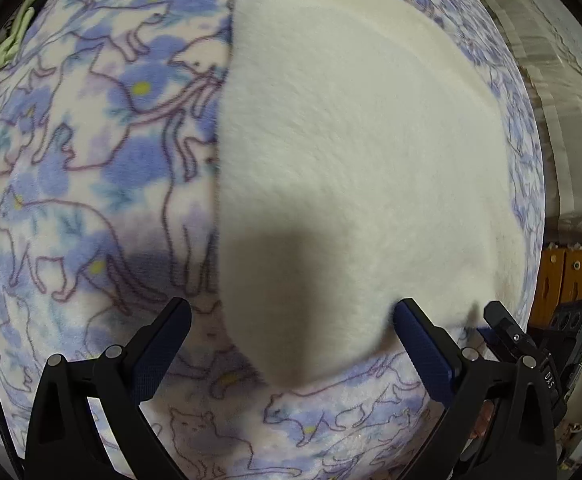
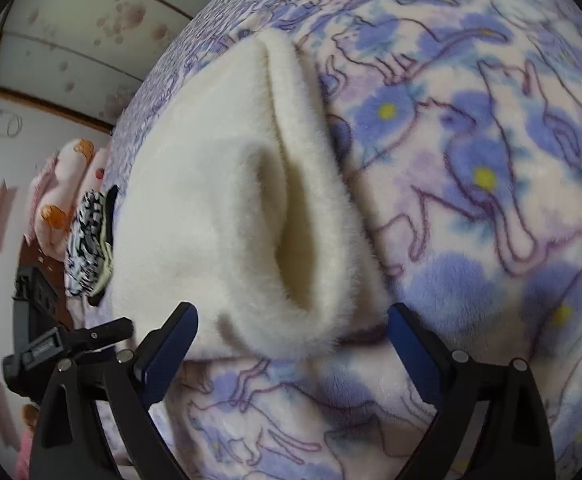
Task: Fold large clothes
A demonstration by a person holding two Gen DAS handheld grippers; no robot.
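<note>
A white fleece garment (image 1: 351, 152) lies flat on a blanket printed with blue flowers and cat outlines (image 1: 71, 168). My left gripper (image 1: 293, 332) points steeply down over the garment's near corner. It is open wide, and the corner lies between its fingers untouched. In the right wrist view the garment (image 2: 211, 208) shows a doubled edge with a gaping fold (image 2: 287, 216). My right gripper (image 2: 291, 330) is open around that edge's near end, pads apart from it. Each gripper shows in the other's view: the right gripper (image 1: 507, 332), the left gripper (image 2: 75, 340).
The blanket (image 2: 491, 200) covers nearly all the surface. A pink plush cloth with orange prints (image 2: 63, 184) and a black-and-white patterned cloth (image 2: 87, 240) lie past the garment's left side. A green cloth (image 1: 15, 40) sits far left, wooden furniture (image 1: 567, 276) at the right.
</note>
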